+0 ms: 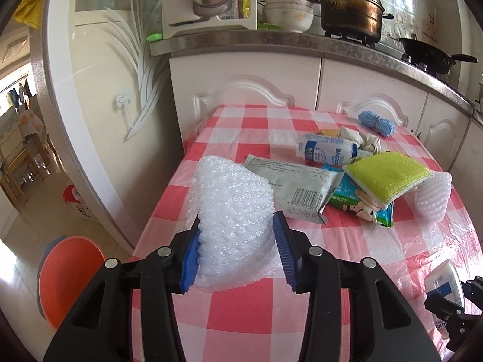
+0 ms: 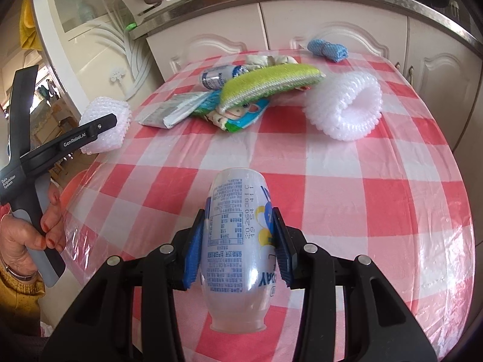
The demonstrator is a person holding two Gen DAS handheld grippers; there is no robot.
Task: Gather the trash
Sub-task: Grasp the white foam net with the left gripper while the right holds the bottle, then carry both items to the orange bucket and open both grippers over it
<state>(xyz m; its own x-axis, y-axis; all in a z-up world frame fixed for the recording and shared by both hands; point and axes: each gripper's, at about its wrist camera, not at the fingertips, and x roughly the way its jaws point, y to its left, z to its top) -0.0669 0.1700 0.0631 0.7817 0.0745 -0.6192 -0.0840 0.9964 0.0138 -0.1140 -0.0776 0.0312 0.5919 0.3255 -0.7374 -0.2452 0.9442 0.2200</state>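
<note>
Step in hand: both hands loaded, each with one piece of trash, and the carry to a bin looks like what comes next. No bin is clearly in view.
Counter (image 2: 347, 187): big red-and-white checked cloth under clear plastic, with the remaining clutter gathered toward the far side.
Left gripper (image 1: 238, 250): its blue fingers (image 1: 190, 259) are pinching the foam net (image 1: 232, 202), a white bubbly wad at the near left edge of the counter, pads dug into its sides.
Right gripper (image 2: 238, 241): fingers (image 2: 194, 250) clamped on the white bottle (image 2: 235, 241), which hangs just over the cloth near the front edge.
Next move: I'd say swing both loads clear of the counter and let go over a bin. The foam is soft and could slip out.
In the way: the orange stool (image 1: 69, 274) sits on the floor just left of the counter, right where the left hand may travel.
Still to collect: a second foam sleeve (image 2: 344, 108), grey wrapper (image 1: 299, 187), green sponge (image 1: 389, 178) lying over a wipes packet (image 2: 238, 114), a small bottle (image 1: 329, 150), and a blue cloth roll (image 1: 377, 123) at the back.
</note>
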